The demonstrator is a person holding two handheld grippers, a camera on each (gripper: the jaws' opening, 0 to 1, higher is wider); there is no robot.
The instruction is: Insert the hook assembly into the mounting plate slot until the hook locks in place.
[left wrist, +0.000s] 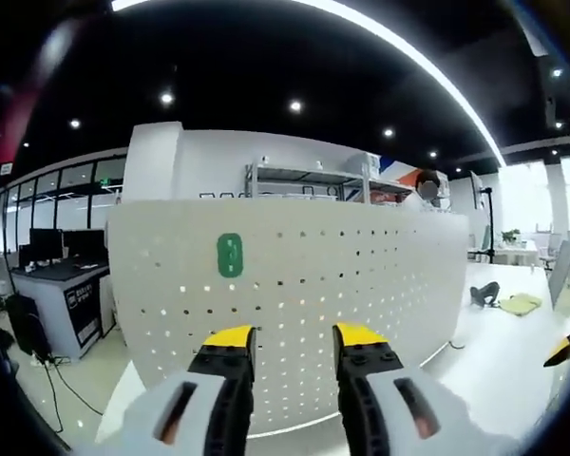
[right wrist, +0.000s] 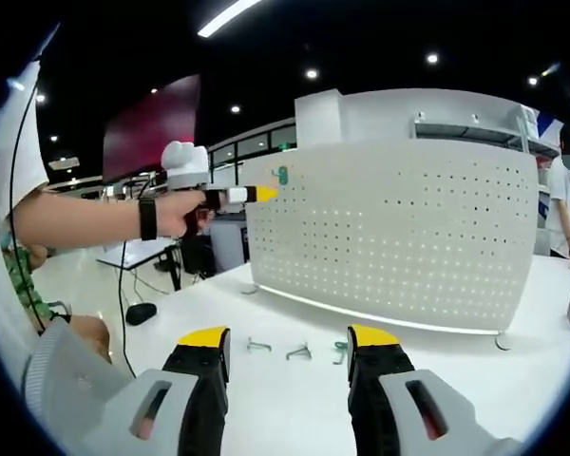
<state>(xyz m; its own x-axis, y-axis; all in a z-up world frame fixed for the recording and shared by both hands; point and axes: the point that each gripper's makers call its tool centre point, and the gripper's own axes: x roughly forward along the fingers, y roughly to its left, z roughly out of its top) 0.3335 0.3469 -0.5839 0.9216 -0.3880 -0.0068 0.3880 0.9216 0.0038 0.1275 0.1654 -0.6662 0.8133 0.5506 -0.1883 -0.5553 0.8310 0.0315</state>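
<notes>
Your right gripper [right wrist: 287, 347] gapes, empty, above table [right wrist: 266, 399]; hooks [right wrist: 298, 351] lie ahead by pegboard [right wrist: 399, 228]; left gripper [left wrist: 294, 340] open w/ nothing held, facing pegboard.

A matt white perforated panel [right wrist: 399, 228] that looks like painted metal stands on a smooth, slightly glossy white table [right wrist: 294, 399], where small bare-metal wire hooks [right wrist: 299, 352] lie.
</notes>
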